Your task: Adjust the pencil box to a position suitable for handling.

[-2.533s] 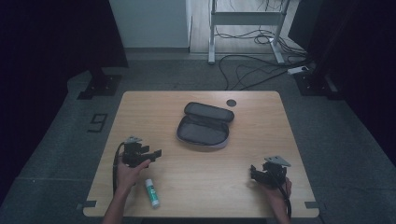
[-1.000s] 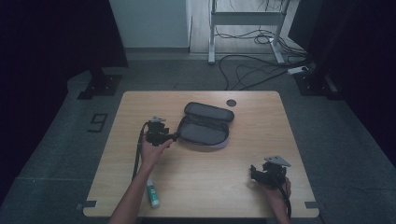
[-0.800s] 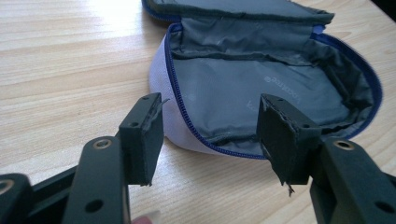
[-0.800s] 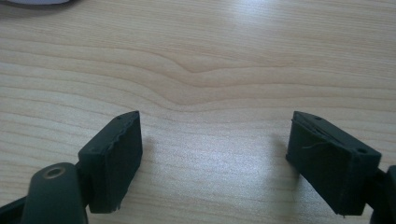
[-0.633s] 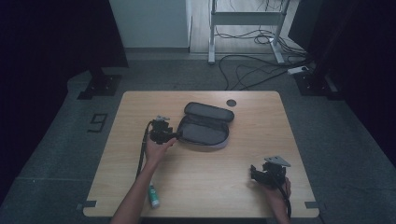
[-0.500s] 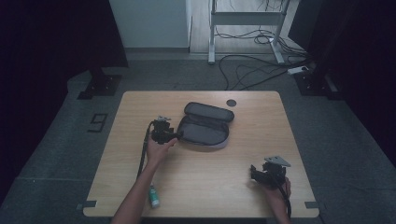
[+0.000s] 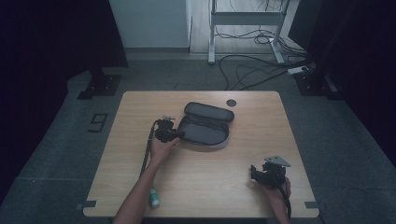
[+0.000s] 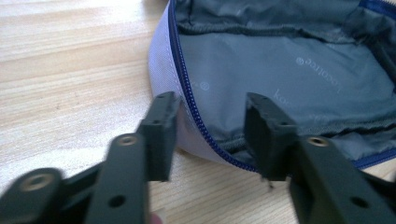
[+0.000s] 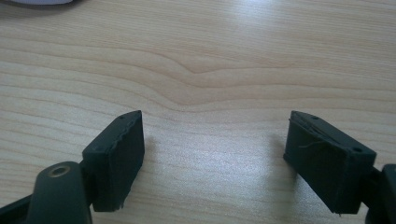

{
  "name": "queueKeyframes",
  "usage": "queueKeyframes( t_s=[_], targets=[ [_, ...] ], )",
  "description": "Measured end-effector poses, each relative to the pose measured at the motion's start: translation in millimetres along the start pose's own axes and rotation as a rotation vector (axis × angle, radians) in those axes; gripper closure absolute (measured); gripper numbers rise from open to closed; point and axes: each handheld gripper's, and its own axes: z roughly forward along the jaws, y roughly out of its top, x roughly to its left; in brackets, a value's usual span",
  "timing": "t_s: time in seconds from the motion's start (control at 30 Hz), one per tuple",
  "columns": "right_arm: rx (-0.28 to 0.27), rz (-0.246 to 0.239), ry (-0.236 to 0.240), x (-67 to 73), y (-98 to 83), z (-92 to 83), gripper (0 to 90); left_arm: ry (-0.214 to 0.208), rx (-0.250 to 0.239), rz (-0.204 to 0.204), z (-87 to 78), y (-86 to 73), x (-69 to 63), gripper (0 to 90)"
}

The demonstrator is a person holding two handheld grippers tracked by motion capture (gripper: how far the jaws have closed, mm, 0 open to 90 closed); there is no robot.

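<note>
An open grey pencil case (image 7: 205, 129) with a blue zipper is seen lying near the middle of the wooden table (image 7: 201, 191), its lid folded back toward the far edge. The left gripper (image 7: 173, 135) is held at the case's left end, and in the left gripper view the rim of the case (image 8: 187, 100) is found between the two black jaws: one jaw stands outside the pale grey wall, the other inside over the dark lining. The jaws have just been closing and now stand at a middling gap around the zippered rim; it cannot be told whether the pads are pressing on the fabric. The right gripper (image 7: 259, 173) is held low over bare wood near the front right corner of the table, well apart from the case, and its jaws are shown spread wide with nothing between them in the right gripper view (image 9: 212, 154). A small tube with a green end (image 7: 153, 199) lies by the front edge beside the left forearm, and a dark round disc (image 7: 231, 102) rests near the far edge just behind the case.
</note>
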Motion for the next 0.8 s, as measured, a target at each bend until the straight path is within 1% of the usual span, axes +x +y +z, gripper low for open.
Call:
queueKeyframes(
  t_s=[0.03,0.23,0.37,0.43,0.5,0.53,0.57,0.63,0.73,0.8],
  targets=[
    [0.0,0.0,0.0,0.1,0.0,0.0,19.6,0.003,0.002,0.001,0.3,0.0,-0.1,59.3],
    [-0.003,-0.009,0.005,0.4,-0.1,-0.2,20.9,0.014,0.03,-0.013,5.6,-0.1,3.1,59.9],
    [-0.005,-0.02,0.019,2.3,0.8,0.5,22.7,0.02,0.033,-0.014,8.0,0.1,3.9,60.2],
    [-0.01,-0.023,0.021,4.4,1.4,1.1,26.6,0.023,0.036,-0.013,8.7,0.1,4.0,62.1],
    [-0.019,-0.029,0.029,9.1,3.7,2.6,35.8,0.021,0.04,-0.012,9.4,-0.1,4.9,64.5],
    [-0.017,-0.027,0.029,10.0,4.9,3.2,37.7,0.016,0.045,-0.016,9.9,-0.3,6.3,64.9],
    [-0.017,-0.027,0.029,10.0,4.9,3.2,37.7,0.016,0.045,-0.016,9.9,-0.3,6.3,65.2],
    [-0.019,-0.017,0.063,12.2,8.7,5.6,38.8,0.013,0.046,-0.017,9.9,-0.5,7.0,65.8],
    [-0.032,-0.031,0.072,16.3,16.2,9.7,38.4,0.009,0.047,-0.02,10.2,-0.6,7.4,66.8],
    [-0.042,-0.02,0.088,18.0,24.2,11.7,38.9,0.007,0.047,-0.023,10.2,-0.6,7.9,67.1]
  ],
)
